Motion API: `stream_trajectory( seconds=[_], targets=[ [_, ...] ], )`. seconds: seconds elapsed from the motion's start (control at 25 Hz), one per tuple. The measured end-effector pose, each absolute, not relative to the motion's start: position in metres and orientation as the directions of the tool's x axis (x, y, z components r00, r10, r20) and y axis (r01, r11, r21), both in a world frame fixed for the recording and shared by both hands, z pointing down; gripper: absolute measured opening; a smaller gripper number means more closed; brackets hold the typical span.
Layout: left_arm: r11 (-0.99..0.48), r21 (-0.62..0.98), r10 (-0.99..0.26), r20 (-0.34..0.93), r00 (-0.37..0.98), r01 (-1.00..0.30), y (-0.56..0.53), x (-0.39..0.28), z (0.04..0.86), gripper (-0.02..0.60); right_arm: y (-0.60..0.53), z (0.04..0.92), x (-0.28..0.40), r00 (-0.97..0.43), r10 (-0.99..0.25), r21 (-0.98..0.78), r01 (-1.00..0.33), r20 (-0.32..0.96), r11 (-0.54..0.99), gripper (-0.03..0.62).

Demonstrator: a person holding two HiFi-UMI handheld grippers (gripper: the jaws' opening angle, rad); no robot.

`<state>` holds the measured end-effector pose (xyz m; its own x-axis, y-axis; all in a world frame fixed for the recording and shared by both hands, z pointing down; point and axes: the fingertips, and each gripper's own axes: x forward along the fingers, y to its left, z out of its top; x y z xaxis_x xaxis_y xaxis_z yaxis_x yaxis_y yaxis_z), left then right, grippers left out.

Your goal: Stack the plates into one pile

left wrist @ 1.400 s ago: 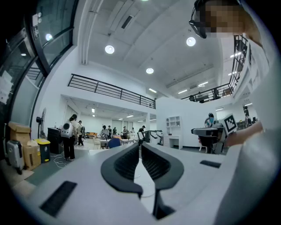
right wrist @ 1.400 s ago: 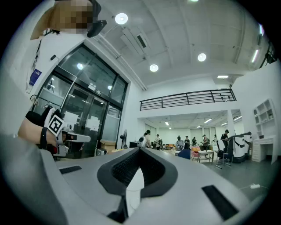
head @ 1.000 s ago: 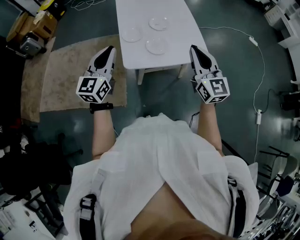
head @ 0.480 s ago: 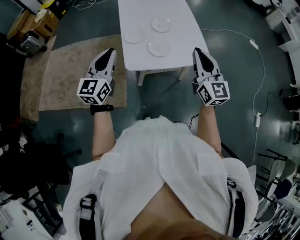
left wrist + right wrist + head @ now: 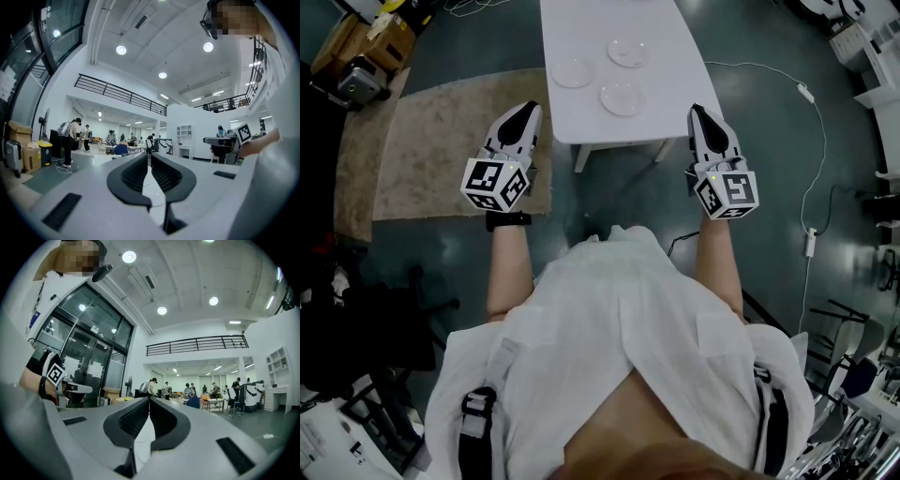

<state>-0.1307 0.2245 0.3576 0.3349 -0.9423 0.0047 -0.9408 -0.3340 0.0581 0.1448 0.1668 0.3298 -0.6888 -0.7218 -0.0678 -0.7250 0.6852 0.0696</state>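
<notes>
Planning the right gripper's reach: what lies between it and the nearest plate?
Only bare white tabletop, seen in the head view, lies between the right gripper and the nearest plate; nothing stands in that stretch.

White table (image 5: 670,70) with left plate (image 5: 572,73), far plate (image 5: 627,52) and near plate (image 5: 622,98) on it, all apart.

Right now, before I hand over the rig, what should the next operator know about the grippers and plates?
Left gripper: shut, empty, beside the near left corner of the table.
Right gripper: shut, empty, beside the near right corner.
Three plates lie apart on the table: near plate, left plate, far plate.
Done: nothing stacked yet.
Left to do: open up, lift two plates onto the third, one pile.
</notes>
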Motion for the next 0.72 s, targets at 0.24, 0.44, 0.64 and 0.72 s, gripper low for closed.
stream_trajectory(
  seconds=[0.24,0.44,0.64,0.72],
  targets=[
    [-0.36,0.082,-0.932,0.015,0.362,-0.929,0.206,-0.118,0.369,0.026,0.15,0.339,0.15,-0.698,-0.714,0.052,-0.716,-0.053,0.696,0.029],
    [-0.357,0.082,-0.933,0.018,0.36,-0.93,0.174,-0.114,0.373,0.026,0.107,0.35,0.146,-0.717,-0.695,0.042,-0.697,-0.045,0.716,0.029],
    [-0.337,0.067,-0.94,0.035,0.34,-0.939,0.124,-0.132,0.372,0.026,0.045,0.355,0.128,-0.735,-0.677,0.028,-0.678,-0.037,0.735,0.029],
    [-0.334,0.067,-0.941,0.038,0.337,-0.94,0.097,-0.133,0.367,0.026,0.018,0.352,0.125,-0.743,-0.668,0.021,-0.669,-0.036,0.743,0.031]
  ],
)
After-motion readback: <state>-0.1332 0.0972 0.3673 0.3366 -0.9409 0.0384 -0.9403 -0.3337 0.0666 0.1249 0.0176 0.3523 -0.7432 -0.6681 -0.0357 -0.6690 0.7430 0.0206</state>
